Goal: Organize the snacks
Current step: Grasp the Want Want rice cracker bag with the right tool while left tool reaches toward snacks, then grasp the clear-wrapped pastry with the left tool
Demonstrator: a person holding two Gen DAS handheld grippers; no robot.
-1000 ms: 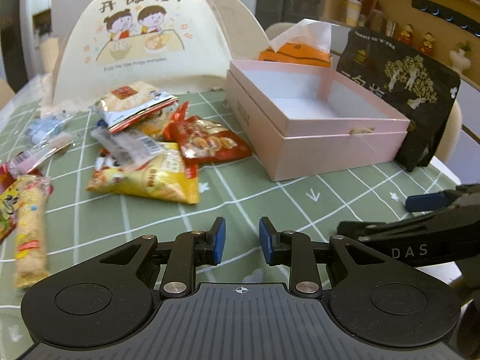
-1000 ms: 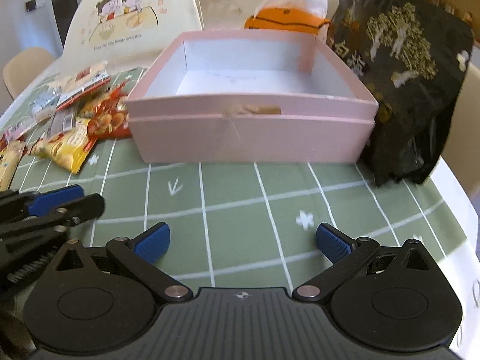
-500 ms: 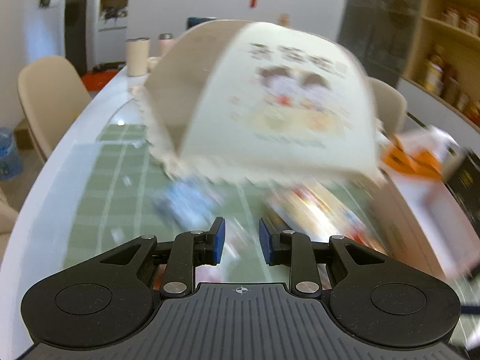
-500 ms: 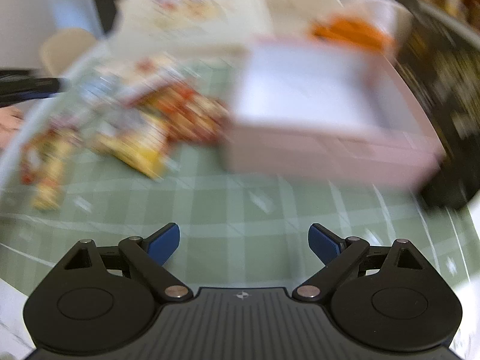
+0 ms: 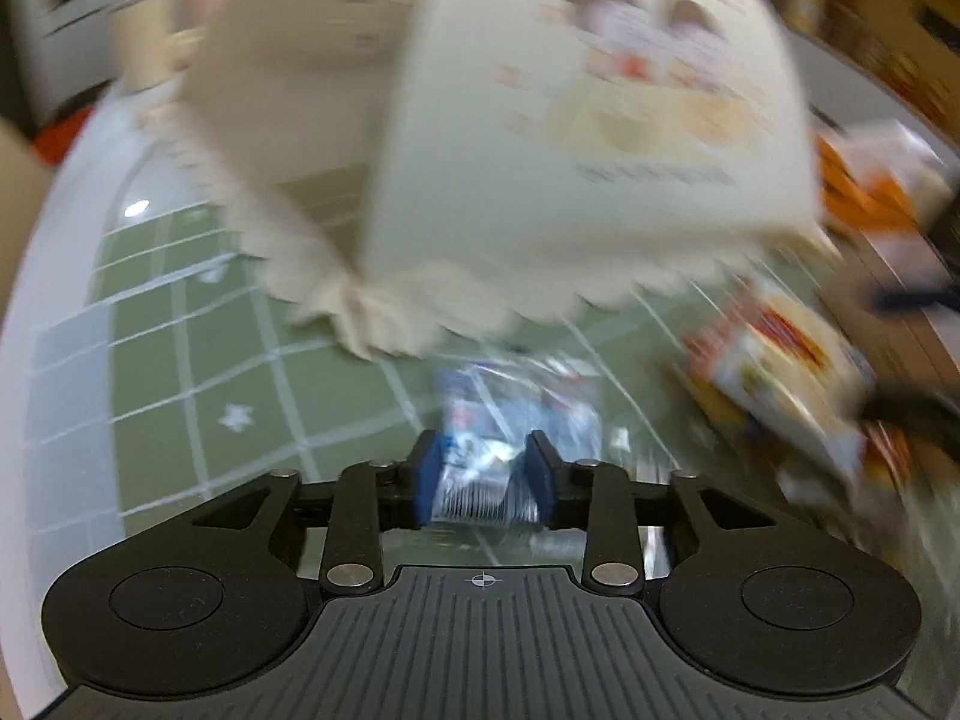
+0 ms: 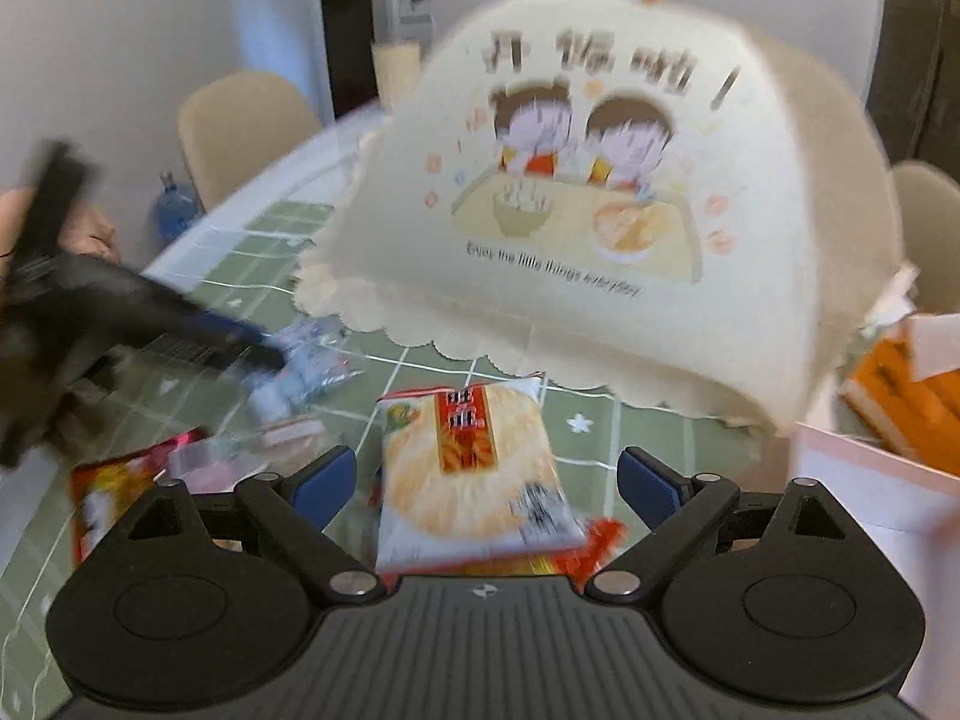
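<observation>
Green-clothed table (image 6: 600, 420): snack packets (image 6: 474, 468), food cover (image 6: 600, 210), pink box (image 6: 870, 498).

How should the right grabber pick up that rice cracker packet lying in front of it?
The rice cracker packet lies flat between the wide-open right gripper. Probably come down from above and pinch across its two long side edges: it is narrower that way and already lined up.

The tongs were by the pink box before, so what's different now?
Both tongs swung from the pink box to the snack pile. The left tongs, shut before, are opening around a clear blue-and-white packet. The right tongs hang wide open over the rice cracker packet, holding nothing. The snacks, the food cover and the tablecloth stayed put.
</observation>
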